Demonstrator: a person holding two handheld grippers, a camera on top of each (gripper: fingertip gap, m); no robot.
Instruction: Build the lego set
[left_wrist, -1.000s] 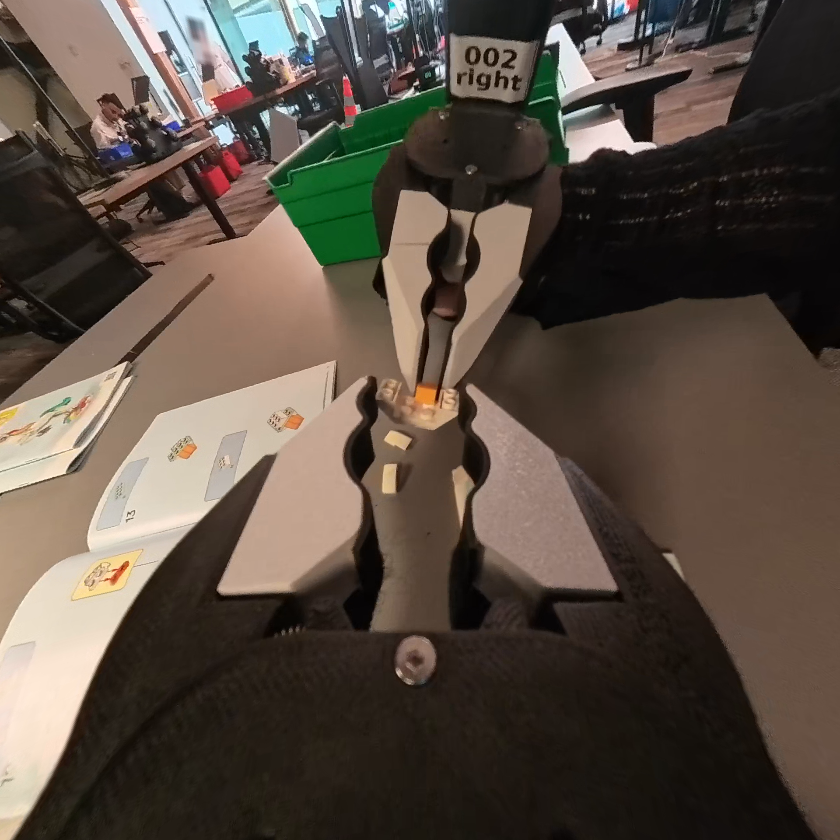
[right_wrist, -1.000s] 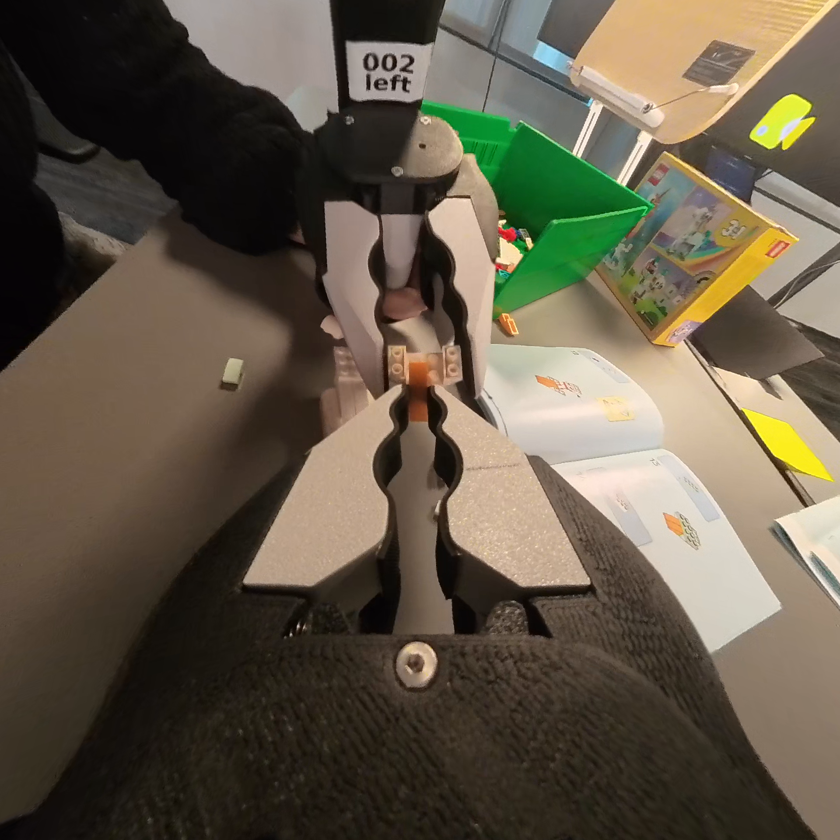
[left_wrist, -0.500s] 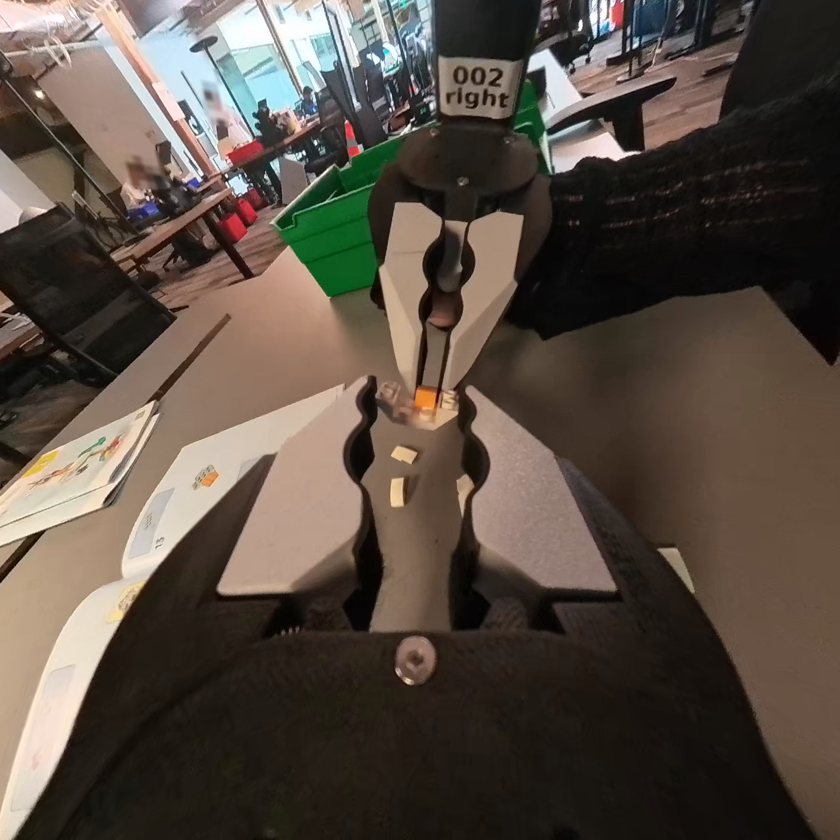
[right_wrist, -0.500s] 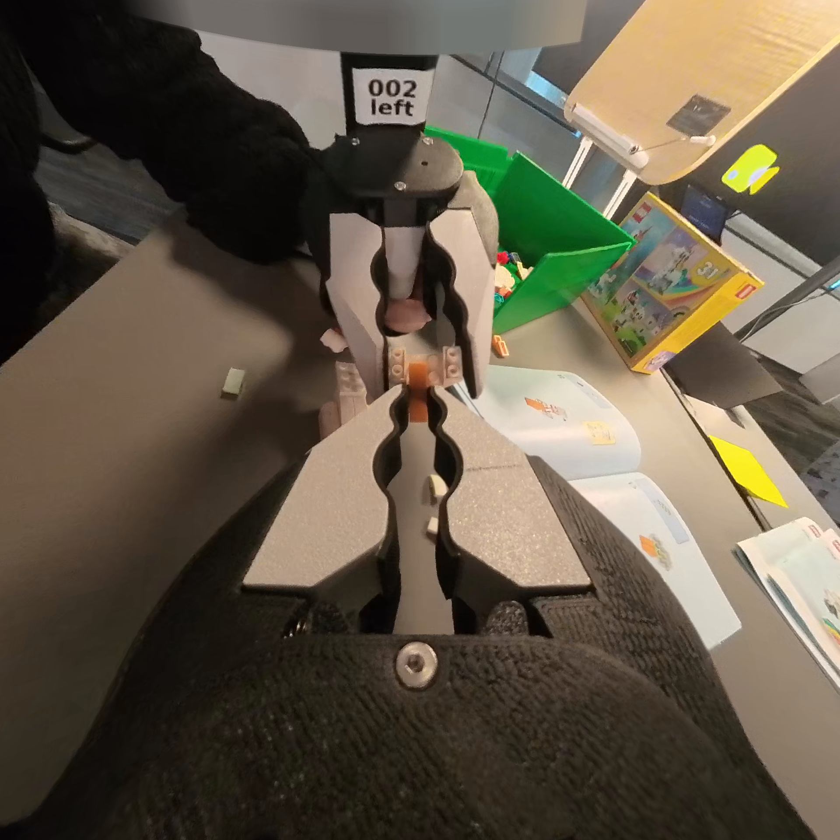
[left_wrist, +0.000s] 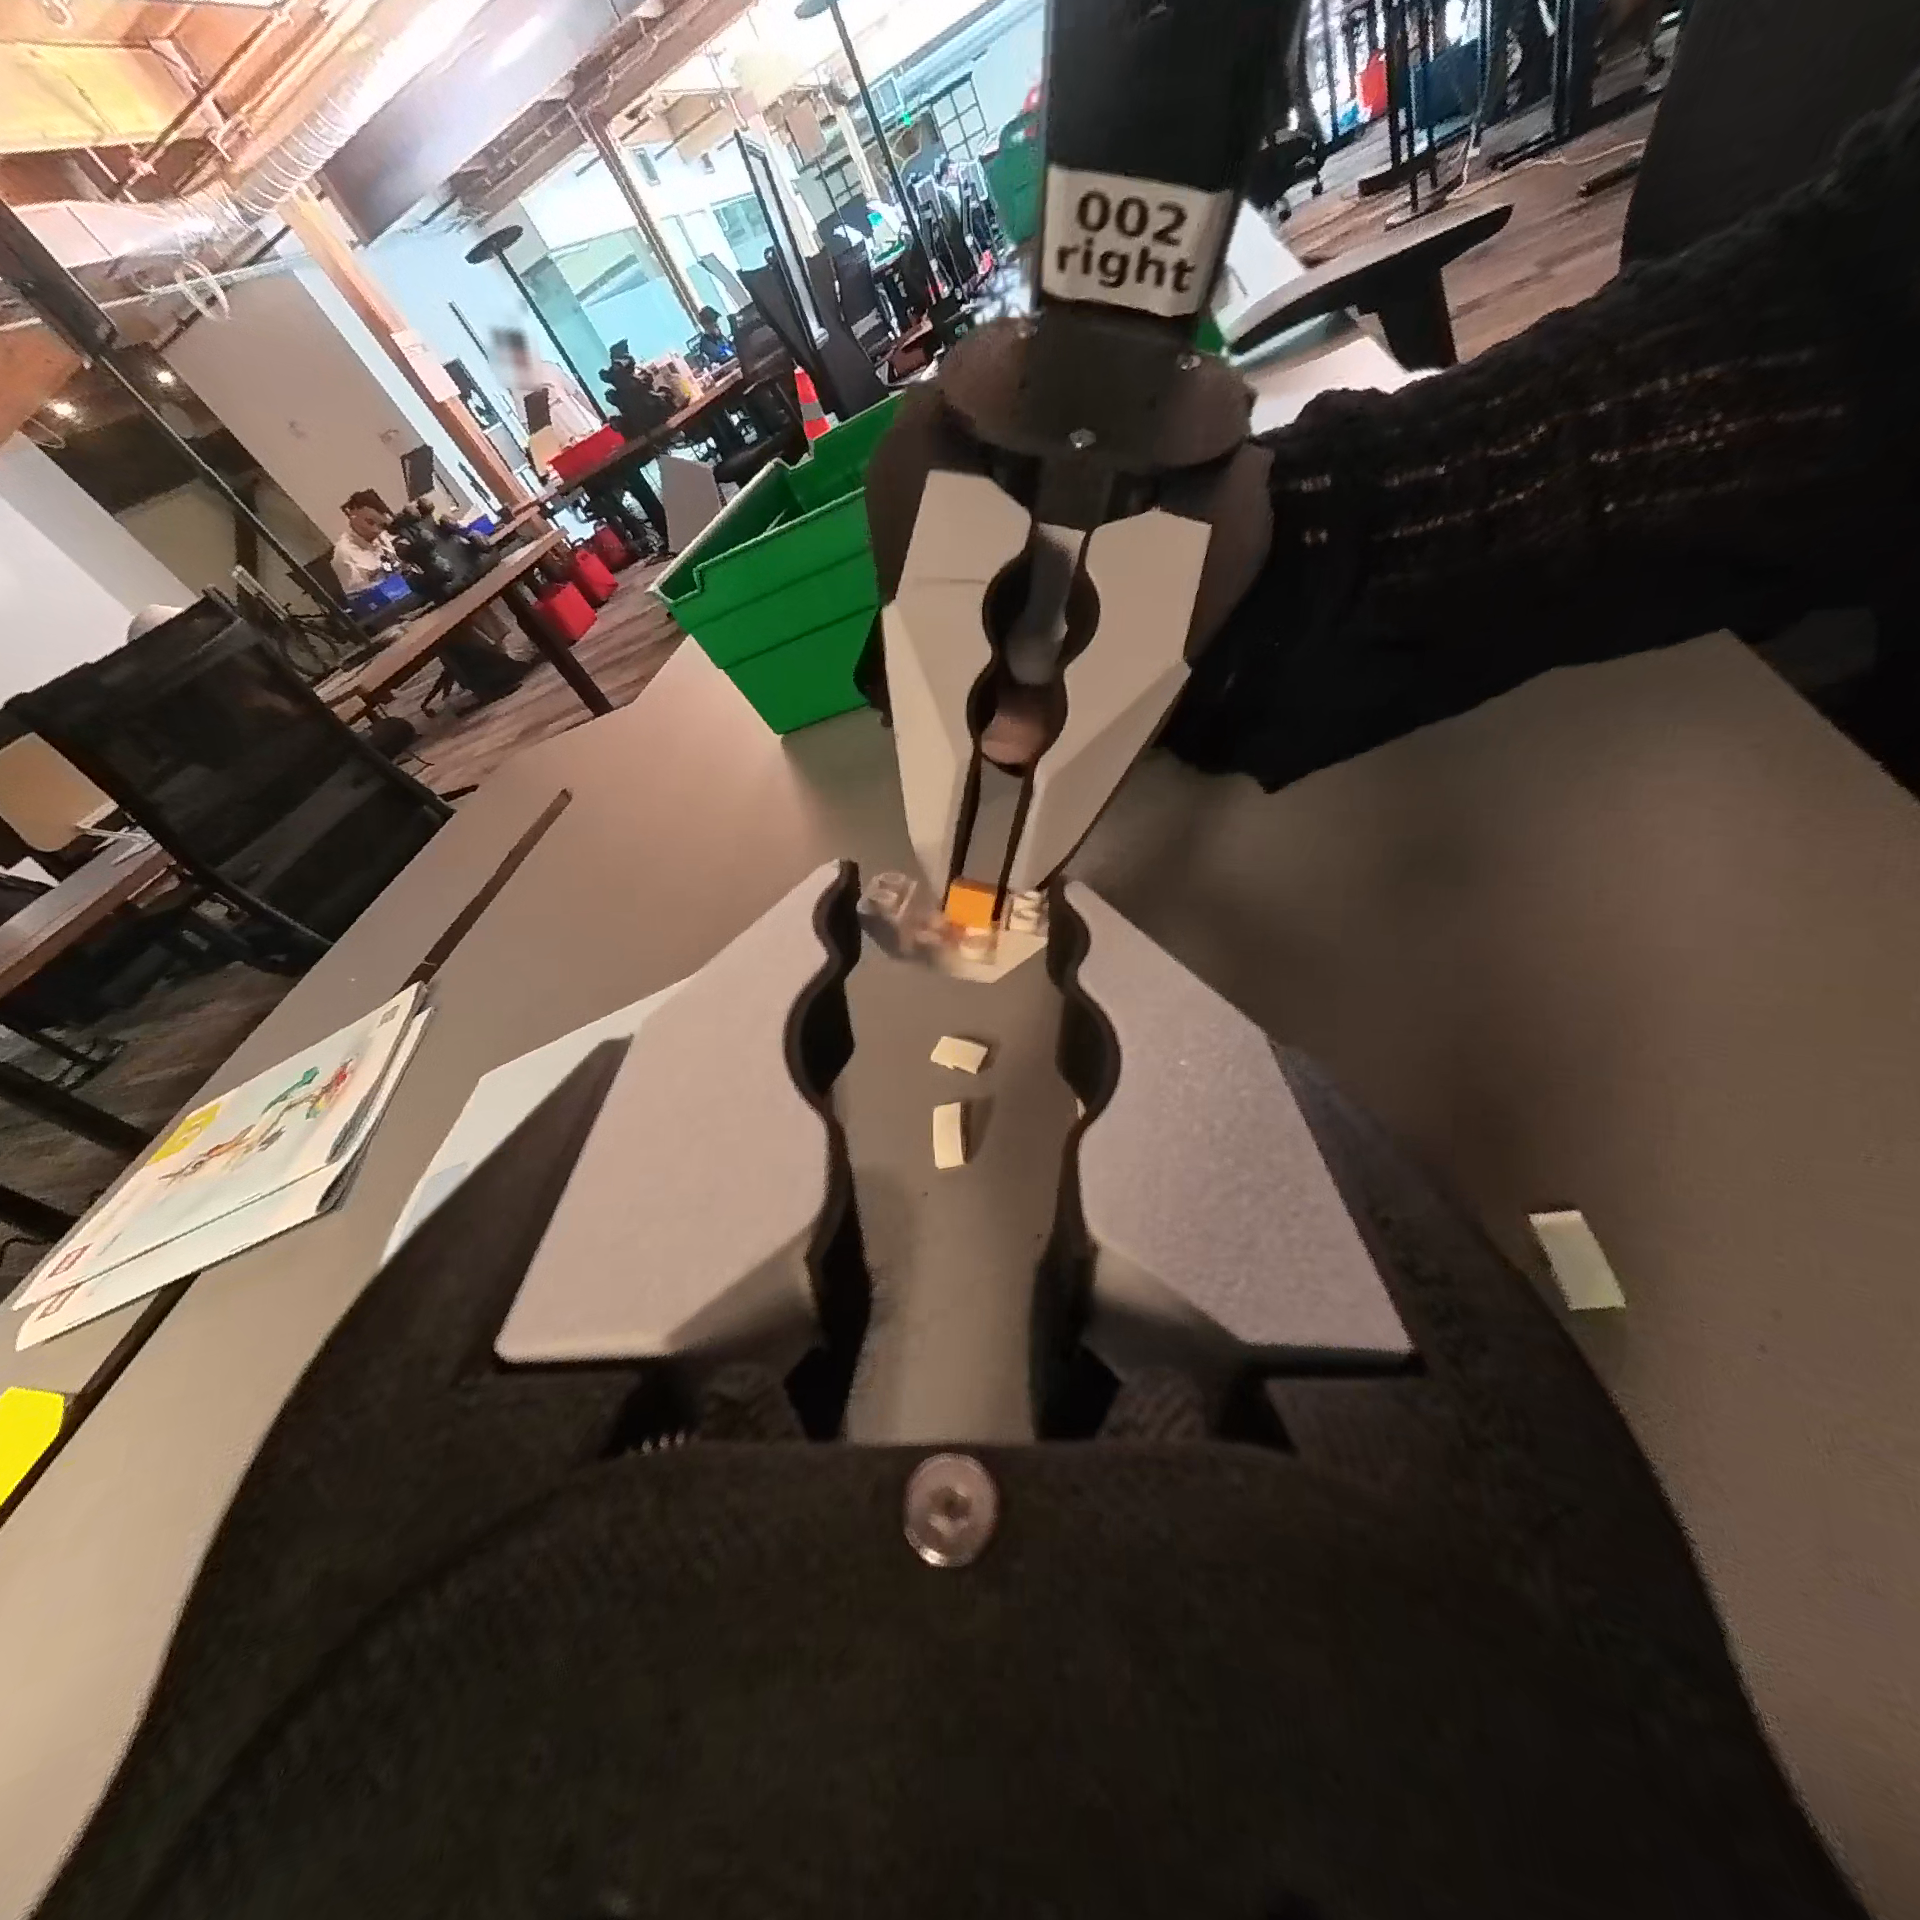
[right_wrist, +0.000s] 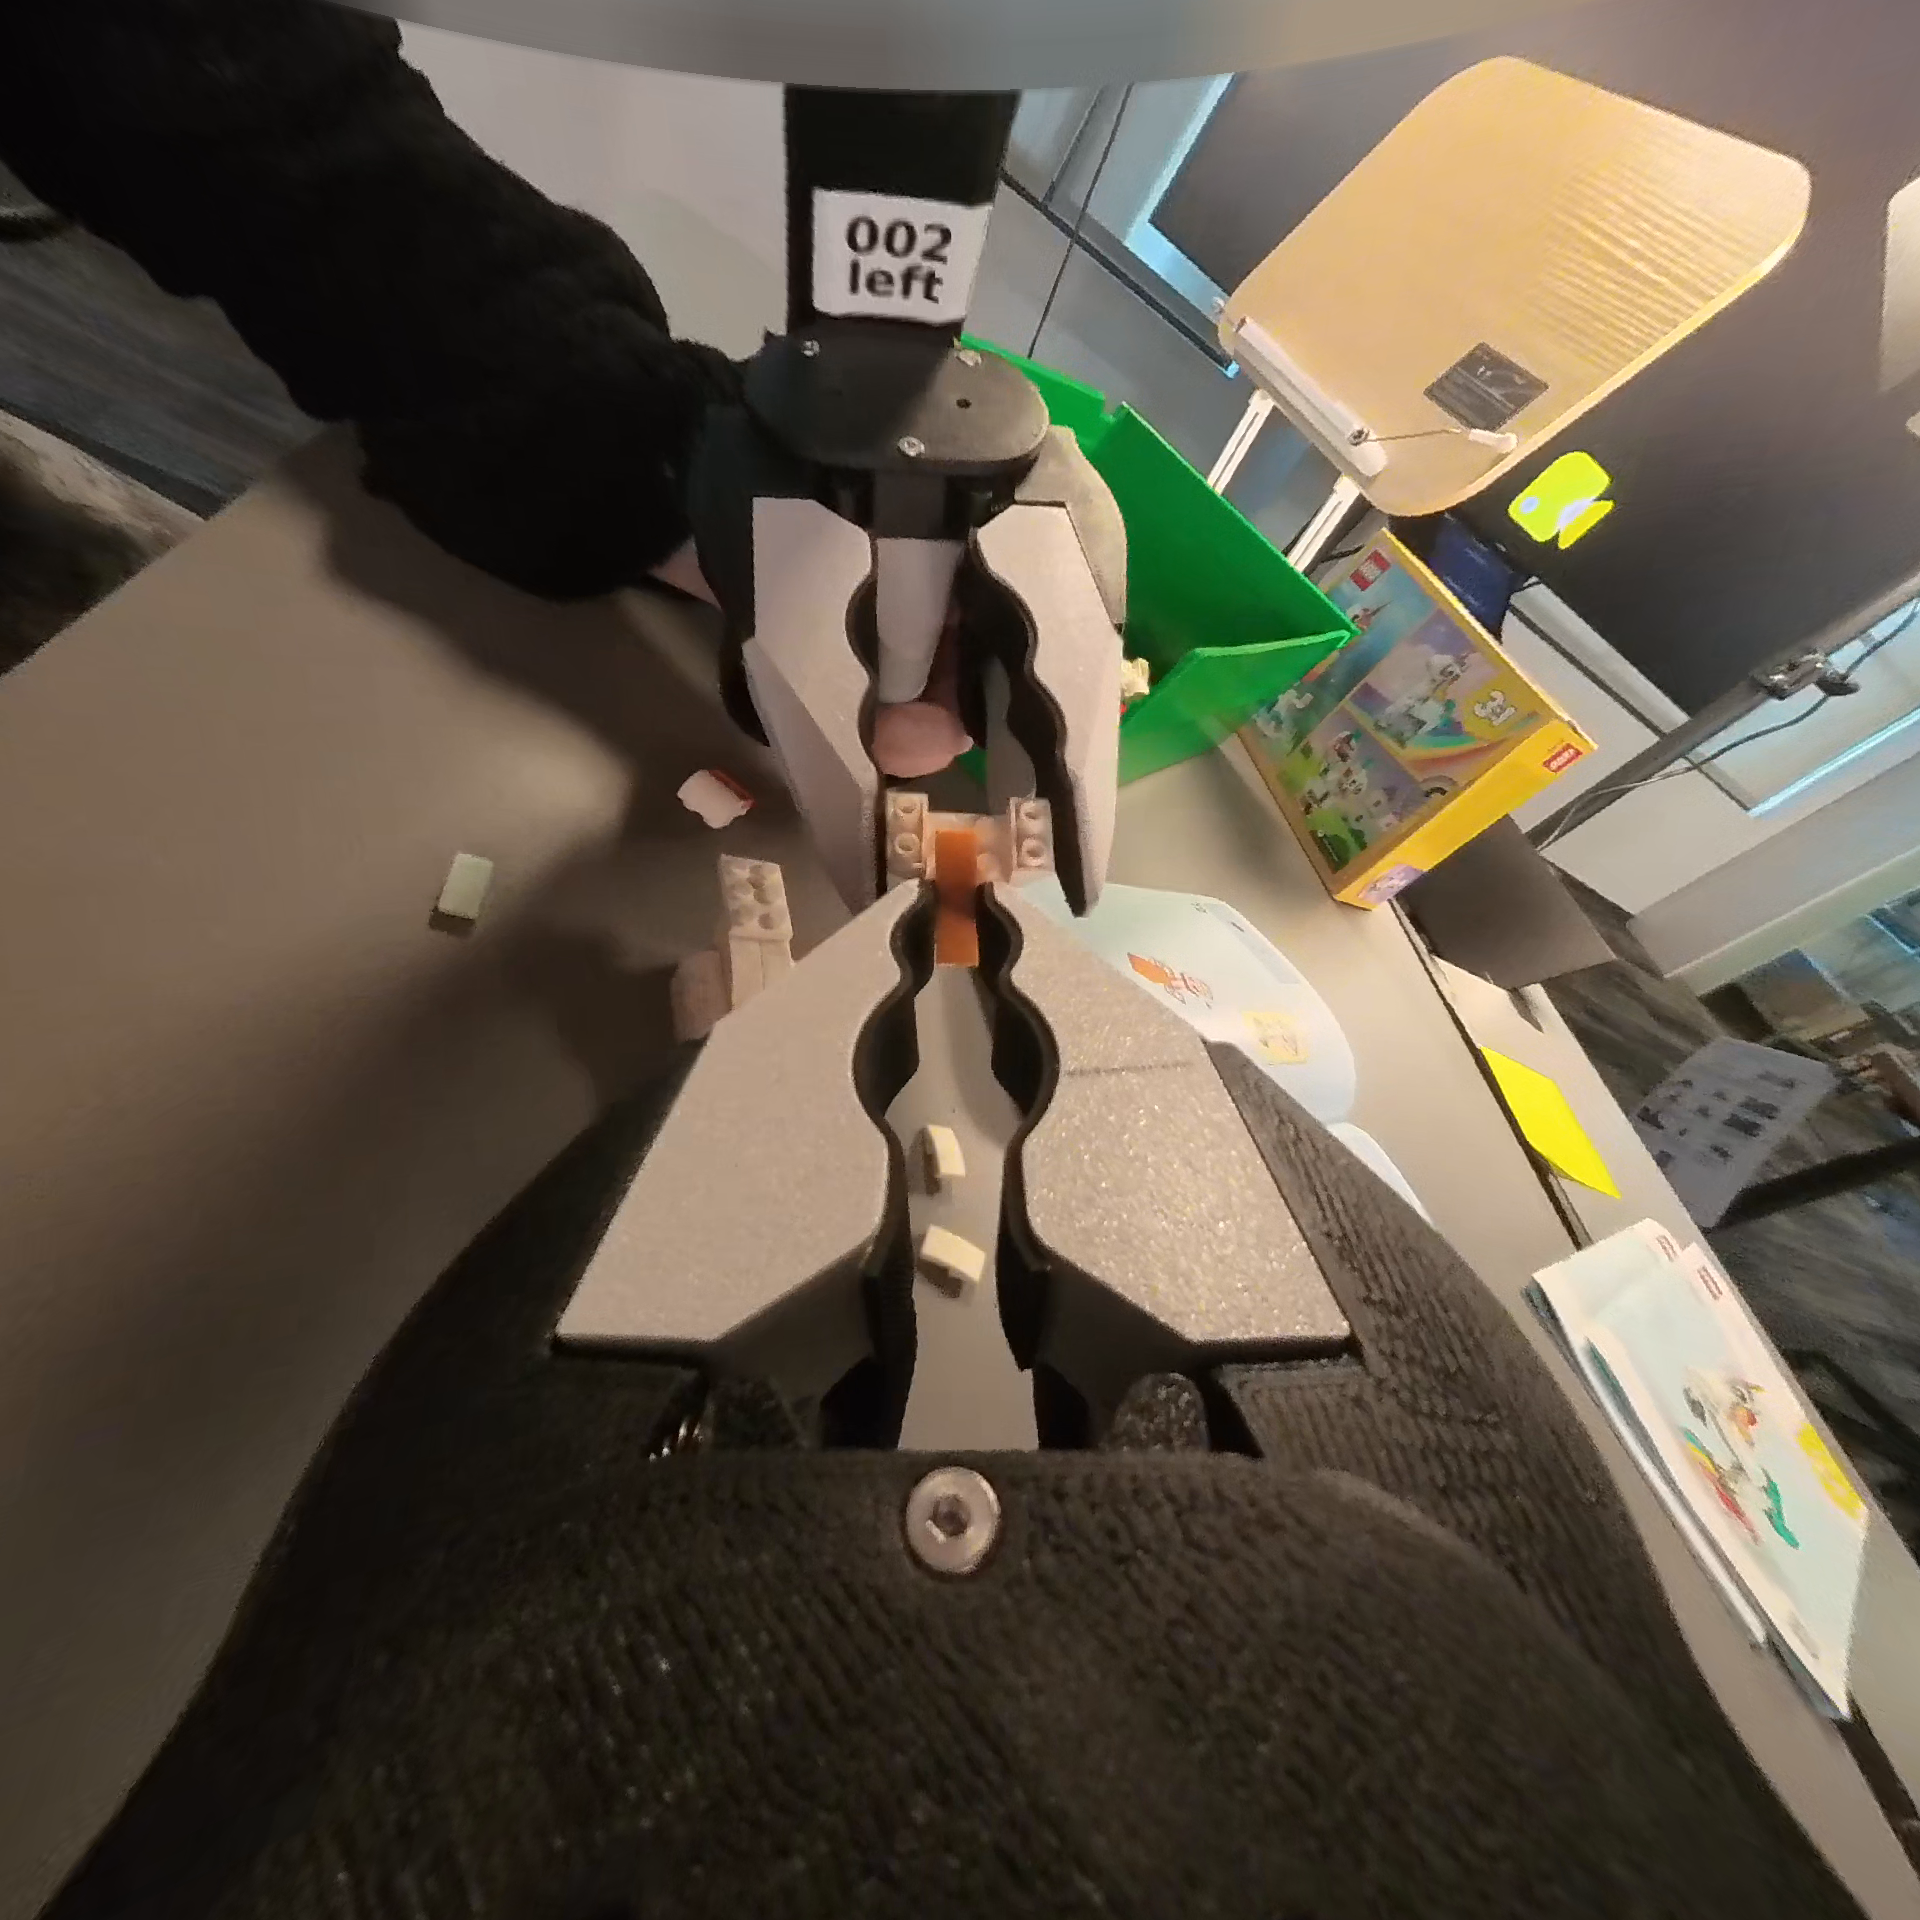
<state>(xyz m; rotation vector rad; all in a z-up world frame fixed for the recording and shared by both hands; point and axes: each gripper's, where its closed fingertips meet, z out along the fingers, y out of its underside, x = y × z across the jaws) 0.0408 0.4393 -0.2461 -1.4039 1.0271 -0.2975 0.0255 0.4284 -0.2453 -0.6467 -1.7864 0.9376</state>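
My left gripper (left_wrist: 956, 914) is shut on a small white studded plate assembly (left_wrist: 961, 940) and holds it above the table. My right gripper (right_wrist: 954, 899) faces it tip to tip and is shut on a small orange piece (right_wrist: 956, 914). The orange piece (left_wrist: 971, 899) sits against the middle of the white plate (right_wrist: 909, 831). In the left wrist view the right gripper (left_wrist: 982, 904) comes down from above. In the right wrist view the left gripper (right_wrist: 971, 862) points toward me.
Loose white pieces (left_wrist: 958, 1051) (right_wrist: 940, 1153), a pale tile (right_wrist: 462, 888) and a white brick stack (right_wrist: 753, 894) lie on the grey table (left_wrist: 1455, 935). A green bin (left_wrist: 790, 623), the set's box (right_wrist: 1403, 727) and instruction booklets (left_wrist: 239, 1153) (right_wrist: 1714, 1423) stand around. Less than 4 cm separates the two grippers' tips.
Both grippers have risen together away from the table, still tip to tip. The orange piece stays against the white plate and both grips are unchanged.
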